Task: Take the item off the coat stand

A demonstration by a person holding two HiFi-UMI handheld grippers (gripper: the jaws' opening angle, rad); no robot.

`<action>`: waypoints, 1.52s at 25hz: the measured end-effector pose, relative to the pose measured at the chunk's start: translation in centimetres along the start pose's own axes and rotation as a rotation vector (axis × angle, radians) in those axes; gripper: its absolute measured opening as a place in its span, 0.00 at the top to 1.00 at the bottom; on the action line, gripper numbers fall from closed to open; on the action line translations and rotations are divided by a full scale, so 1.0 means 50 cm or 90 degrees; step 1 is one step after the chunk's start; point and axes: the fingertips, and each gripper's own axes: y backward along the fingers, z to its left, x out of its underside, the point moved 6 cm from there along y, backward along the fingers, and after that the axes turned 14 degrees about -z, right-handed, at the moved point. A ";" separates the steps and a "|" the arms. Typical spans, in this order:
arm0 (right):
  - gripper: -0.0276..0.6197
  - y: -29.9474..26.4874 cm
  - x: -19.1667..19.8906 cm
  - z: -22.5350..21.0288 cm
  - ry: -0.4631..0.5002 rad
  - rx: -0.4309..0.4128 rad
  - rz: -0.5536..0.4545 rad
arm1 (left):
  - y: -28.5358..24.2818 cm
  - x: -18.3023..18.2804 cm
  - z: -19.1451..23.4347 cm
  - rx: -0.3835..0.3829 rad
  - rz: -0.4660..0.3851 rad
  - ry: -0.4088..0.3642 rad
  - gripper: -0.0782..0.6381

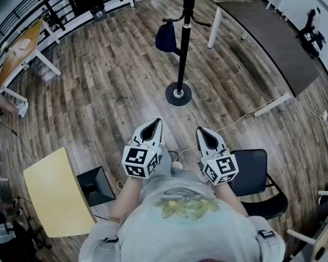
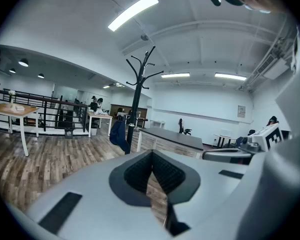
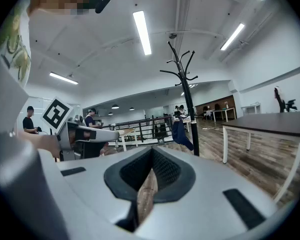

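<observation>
A black coat stand [image 1: 181,42] rises from a round base on the wooden floor, straight ahead of me. A dark blue item [image 1: 165,37] hangs from a low hook on its left side. Both grippers are held close to my body, well short of the stand. My left gripper [image 1: 152,124] is shut with nothing in it, and so is my right gripper [image 1: 203,131]. In the left gripper view the stand [image 2: 135,104] and the blue item [image 2: 119,135] lie far beyond the shut gripper [image 2: 152,154]. The right gripper view shows the stand [image 3: 189,99] and blue item [image 3: 181,133] past its shut gripper [image 3: 152,151].
A long dark table [image 1: 273,37] stands to the right of the stand. A black chair [image 1: 251,173] is by my right side, a yellow tabletop [image 1: 52,192] and a black box [image 1: 95,185] by my left. A white cable [image 1: 246,118] runs across the floor.
</observation>
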 end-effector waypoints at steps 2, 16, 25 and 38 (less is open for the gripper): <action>0.95 -0.010 0.001 -0.002 0.002 0.003 -0.003 | -0.007 -0.004 0.007 0.003 0.000 -0.001 0.87; 0.95 -0.105 0.025 -0.048 -0.013 0.015 0.005 | -0.113 0.003 0.091 0.019 0.009 -0.008 0.87; 0.95 -0.244 0.023 -0.102 -0.005 0.023 0.021 | -0.243 -0.025 0.211 0.023 0.008 -0.011 0.84; 0.95 -0.430 -0.001 -0.152 0.011 0.034 0.022 | -0.397 -0.091 0.374 0.052 -0.005 -0.014 0.69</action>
